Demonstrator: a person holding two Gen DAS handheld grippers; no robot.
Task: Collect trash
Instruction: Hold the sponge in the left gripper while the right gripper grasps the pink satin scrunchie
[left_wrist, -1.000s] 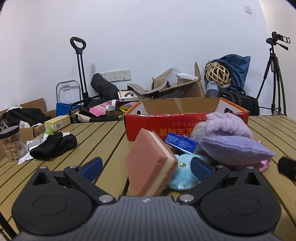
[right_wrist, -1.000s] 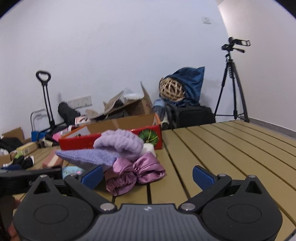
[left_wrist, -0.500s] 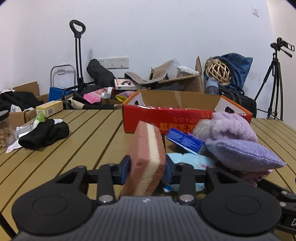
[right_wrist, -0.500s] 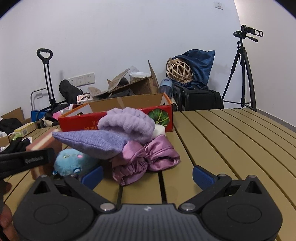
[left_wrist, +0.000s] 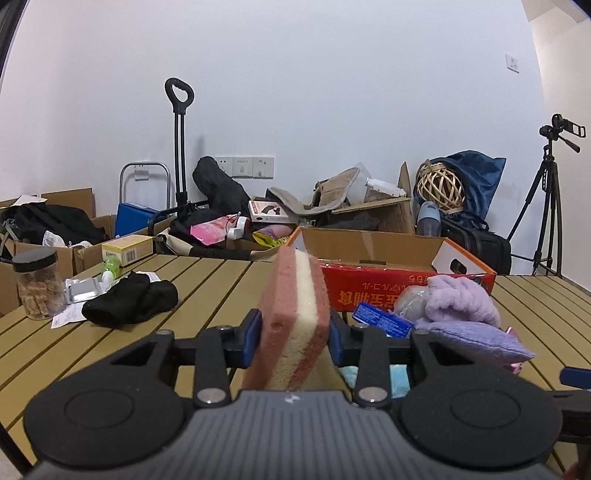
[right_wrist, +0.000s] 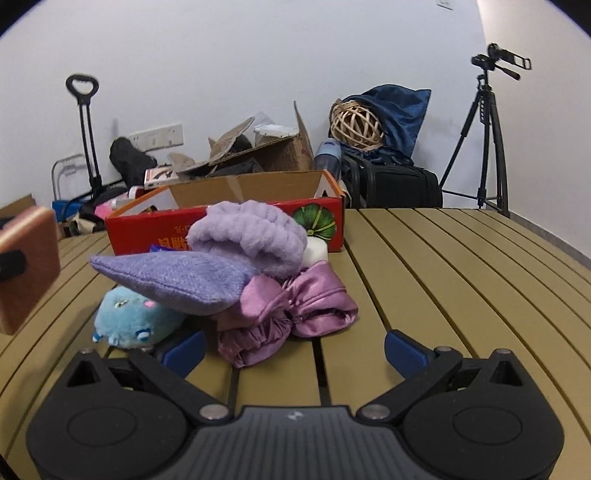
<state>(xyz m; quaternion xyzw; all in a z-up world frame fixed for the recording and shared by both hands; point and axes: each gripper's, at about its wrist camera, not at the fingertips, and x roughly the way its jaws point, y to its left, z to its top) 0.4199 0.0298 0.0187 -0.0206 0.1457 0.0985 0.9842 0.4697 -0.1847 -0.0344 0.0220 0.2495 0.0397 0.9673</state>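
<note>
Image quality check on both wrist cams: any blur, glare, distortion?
Left wrist: sharp, even light, fisheye bows the table slats; black vignette corners; the sponge in the left gripper blocks the centre. Right wrist: same bowing, sponge soft at the frame edge, right gripper crisp.

The red box (left_wrist: 399, 291), just beyond the left gripper's (left_wrist: 293, 334) fingers, carries upside-down white Chinese characters on its near side, too distorted to read, with an inverted "65" at the upper right of them. From the right gripper (right_wrist: 293, 350), the same box (right_wrist: 155, 230) stands ahead and to the left, its print partly hidden by the cloth pile. The yellow carton (left_wrist: 127, 251), far left of the left gripper, bears a barcode; its digits are too small to read.
</note>
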